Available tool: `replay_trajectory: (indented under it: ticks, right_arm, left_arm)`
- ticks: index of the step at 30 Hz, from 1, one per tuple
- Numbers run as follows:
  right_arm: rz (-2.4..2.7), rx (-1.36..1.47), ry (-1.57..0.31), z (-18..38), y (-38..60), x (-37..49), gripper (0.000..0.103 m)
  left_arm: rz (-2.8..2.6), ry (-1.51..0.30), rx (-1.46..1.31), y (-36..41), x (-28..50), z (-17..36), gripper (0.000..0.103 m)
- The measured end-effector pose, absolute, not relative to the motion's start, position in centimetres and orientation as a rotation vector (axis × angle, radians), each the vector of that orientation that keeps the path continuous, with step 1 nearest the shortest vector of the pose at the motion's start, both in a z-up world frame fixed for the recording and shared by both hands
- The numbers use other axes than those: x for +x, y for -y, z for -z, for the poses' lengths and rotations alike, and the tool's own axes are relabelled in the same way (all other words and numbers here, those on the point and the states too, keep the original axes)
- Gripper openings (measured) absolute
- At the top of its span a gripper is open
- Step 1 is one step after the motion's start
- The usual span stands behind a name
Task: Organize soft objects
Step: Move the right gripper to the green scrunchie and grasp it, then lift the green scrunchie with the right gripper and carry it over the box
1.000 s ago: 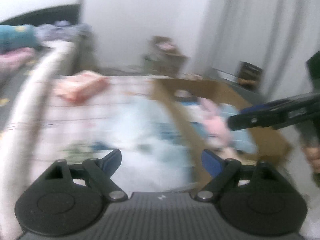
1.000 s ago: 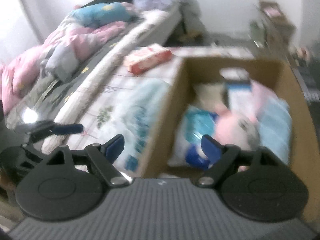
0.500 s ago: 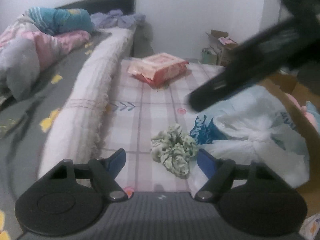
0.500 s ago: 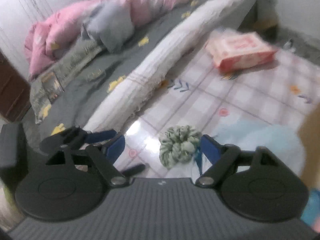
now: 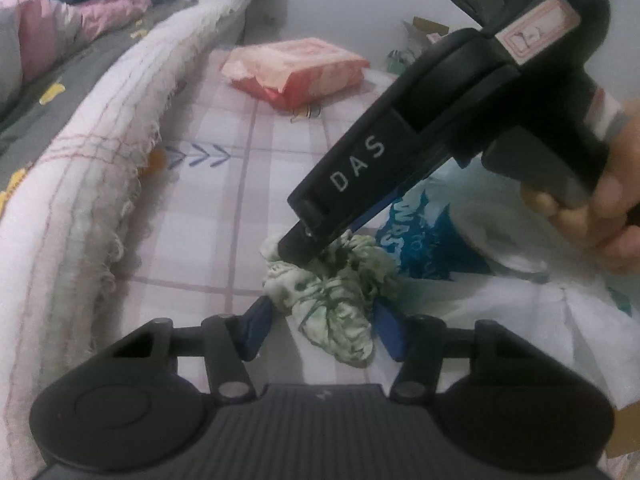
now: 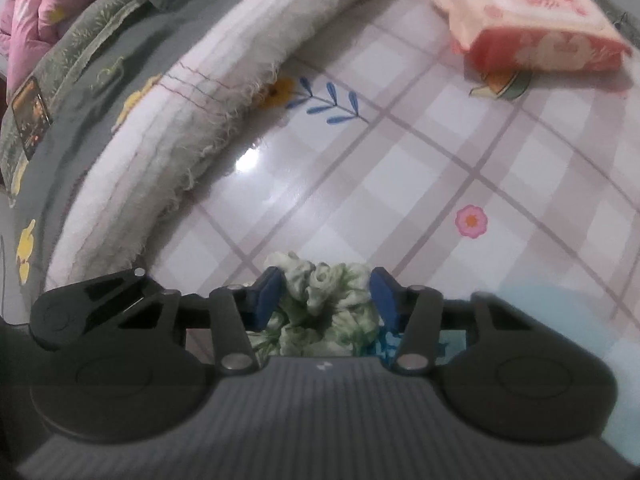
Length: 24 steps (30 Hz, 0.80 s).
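Observation:
A green-and-white scrunchie lies on the checked floor mat. My left gripper straddles its near end. Its jaws are closing, and the blue pads stand just beside the fabric, with a small gap on the left. My right gripper comes down from the upper right onto the scrunchie's far end, held by a person's hand. In the right wrist view, my right gripper is closing too, and the bunched fabric fills the space between its pads.
A white and blue plastic bag lies right of the scrunchie, touching it. A pink wipes packet sits farther back on the mat. A fringed white blanket edge and the bed run along the left.
Both grippers have swung away from the cardboard box and come down over the scrunchie. Their jaws have narrowed around it, and the right gripper now crosses the left wrist view.

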State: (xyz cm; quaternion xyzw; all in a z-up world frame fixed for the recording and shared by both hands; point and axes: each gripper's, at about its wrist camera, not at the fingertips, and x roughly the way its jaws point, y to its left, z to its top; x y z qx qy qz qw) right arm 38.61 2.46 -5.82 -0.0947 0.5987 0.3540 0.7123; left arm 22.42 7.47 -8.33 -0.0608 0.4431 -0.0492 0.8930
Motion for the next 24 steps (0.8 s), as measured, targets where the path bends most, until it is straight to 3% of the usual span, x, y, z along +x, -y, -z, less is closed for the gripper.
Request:
replay_trajectory:
  ticks: [1, 3, 6, 9, 24]
  right_arm:
    - [-0.789, -0.210, -1.333, 6.1, -2.5, 38.7, 0.048]
    - [-0.794, -0.203, -1.339, 6.6, -2.5, 39.0, 0.045]
    - [-0.802, -0.189, -1.336, 6.4, -2.4, 39.0, 0.034]
    - [-0.803, -0.181, -1.324, 6.2, -2.5, 39.0, 0.026]
    - [-0.840, -0.210, -1.076, -4.3, -1.1, 32.7, 0.023]
  left_arm:
    - [0.098, -0.907, -0.124, -7.5, 22.4, 8.4, 0.053]
    - [0.097, -0.905, -0.126, -7.6, 22.6, 8.4, 0.039]
    - [0.093, -0.902, -0.153, -8.1, 22.7, 8.3, 0.026]
    - [0.090, -0.883, -0.156, -8.3, 22.3, 7.8, 0.020]
    - [0.082, -0.665, -0.091, -6.2, 15.0, -1.3, 0.018]
